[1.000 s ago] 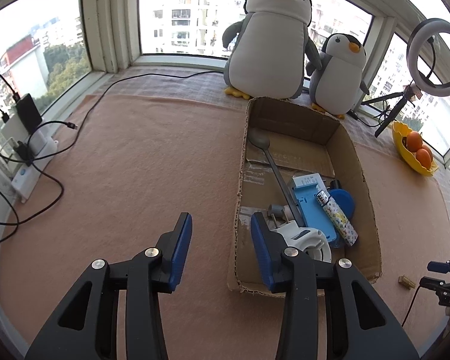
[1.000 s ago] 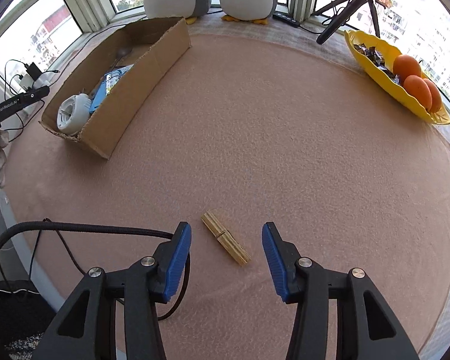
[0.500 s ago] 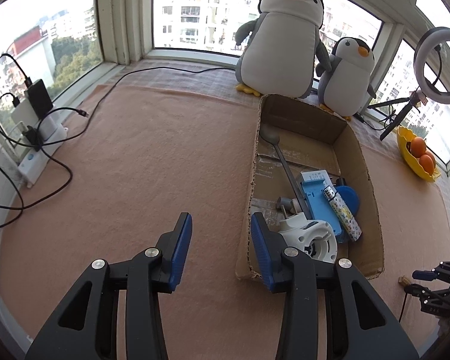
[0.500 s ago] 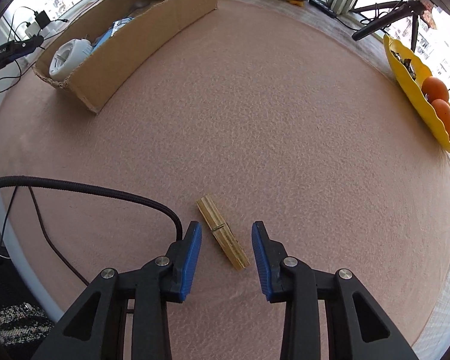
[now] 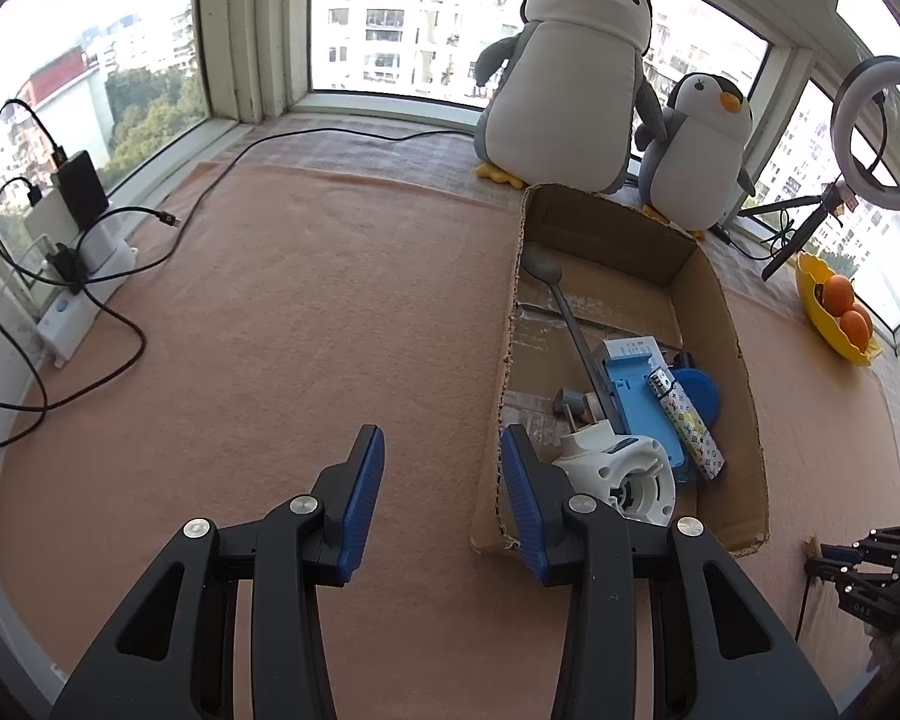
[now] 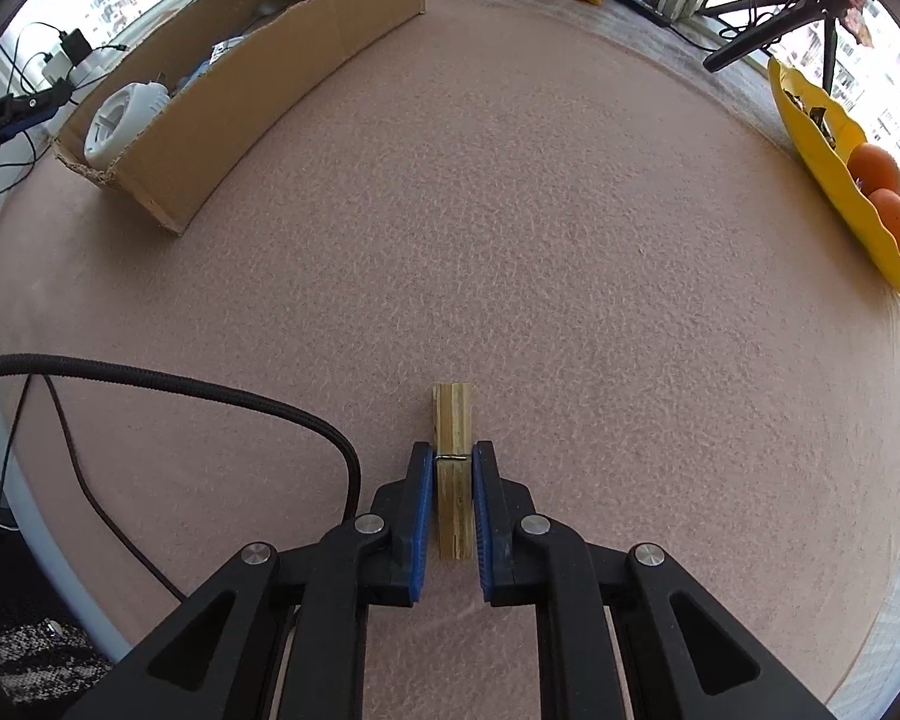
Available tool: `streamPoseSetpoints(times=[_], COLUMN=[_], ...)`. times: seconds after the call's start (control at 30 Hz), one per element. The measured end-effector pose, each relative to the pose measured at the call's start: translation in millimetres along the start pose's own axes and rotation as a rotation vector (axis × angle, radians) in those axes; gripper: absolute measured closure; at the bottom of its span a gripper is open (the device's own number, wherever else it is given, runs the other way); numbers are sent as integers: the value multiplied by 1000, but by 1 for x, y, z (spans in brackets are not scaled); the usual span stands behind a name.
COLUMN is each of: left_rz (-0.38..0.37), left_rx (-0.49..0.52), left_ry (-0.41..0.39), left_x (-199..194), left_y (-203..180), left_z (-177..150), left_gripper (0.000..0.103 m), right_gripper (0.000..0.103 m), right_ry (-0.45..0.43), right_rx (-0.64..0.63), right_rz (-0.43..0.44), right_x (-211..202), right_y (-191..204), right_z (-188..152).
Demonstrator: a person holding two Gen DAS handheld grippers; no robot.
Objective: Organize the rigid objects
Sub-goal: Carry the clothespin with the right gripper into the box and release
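A wooden clothespin (image 6: 453,426) lies on the pink mat, and my right gripper (image 6: 453,468) is shut on its rear half, the front end sticking out ahead of the blue pads. The cardboard box (image 6: 282,54) stands far to the upper left; in the left wrist view the box (image 5: 729,324) holds a spoon (image 5: 564,306), a blue case (image 5: 636,384), a patterned lighter (image 5: 690,426) and a white round device (image 5: 624,474). My left gripper (image 5: 443,468) is open and empty, over the mat just left of the box's near corner.
Two plush penguins (image 5: 570,72) sit behind the box. A yellow fruit dish with oranges (image 6: 852,162) stands at the right. A black cable (image 6: 168,384) crosses the mat left of the right gripper. A power strip with chargers (image 5: 72,276) lies by the left window.
My right gripper closed on the clothespin, which turned in line with the fingers. The left gripper drew back a little from the box and stayed open.
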State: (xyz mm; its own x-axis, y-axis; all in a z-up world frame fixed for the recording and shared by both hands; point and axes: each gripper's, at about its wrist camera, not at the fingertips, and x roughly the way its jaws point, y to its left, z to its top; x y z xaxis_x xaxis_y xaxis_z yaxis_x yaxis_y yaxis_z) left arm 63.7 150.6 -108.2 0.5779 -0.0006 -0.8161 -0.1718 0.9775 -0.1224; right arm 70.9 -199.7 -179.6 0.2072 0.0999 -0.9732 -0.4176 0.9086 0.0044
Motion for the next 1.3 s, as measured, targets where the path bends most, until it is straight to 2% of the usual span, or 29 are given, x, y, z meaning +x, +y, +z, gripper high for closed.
streamPoseSetpoints(times=[0.23, 0.33, 0.8, 1.07, 1.3], left_rz=[-14, -17, -18, -20, -36], left_rx=[0, 12, 28, 40, 44], left_ry=[7, 8, 19, 21, 32], left_x=[6, 9, 36, 49, 58], left_y=[-5, -10, -17, -19, -19], left_z=[3, 5, 17, 21, 22], left_gripper=[64, 64, 64, 64, 82], right_gripper=[92, 92, 92, 92, 92], right_ry=[-115, -167, -361, -399, -408], right_rx=[135, 166, 157, 129, 97], right_rz=[27, 36, 80, 131, 140], right_x=[-15, -24, -69, -74, -71], right_y=[-18, -12, 33, 63, 86], right_z=[18, 29, 90, 122, 148])
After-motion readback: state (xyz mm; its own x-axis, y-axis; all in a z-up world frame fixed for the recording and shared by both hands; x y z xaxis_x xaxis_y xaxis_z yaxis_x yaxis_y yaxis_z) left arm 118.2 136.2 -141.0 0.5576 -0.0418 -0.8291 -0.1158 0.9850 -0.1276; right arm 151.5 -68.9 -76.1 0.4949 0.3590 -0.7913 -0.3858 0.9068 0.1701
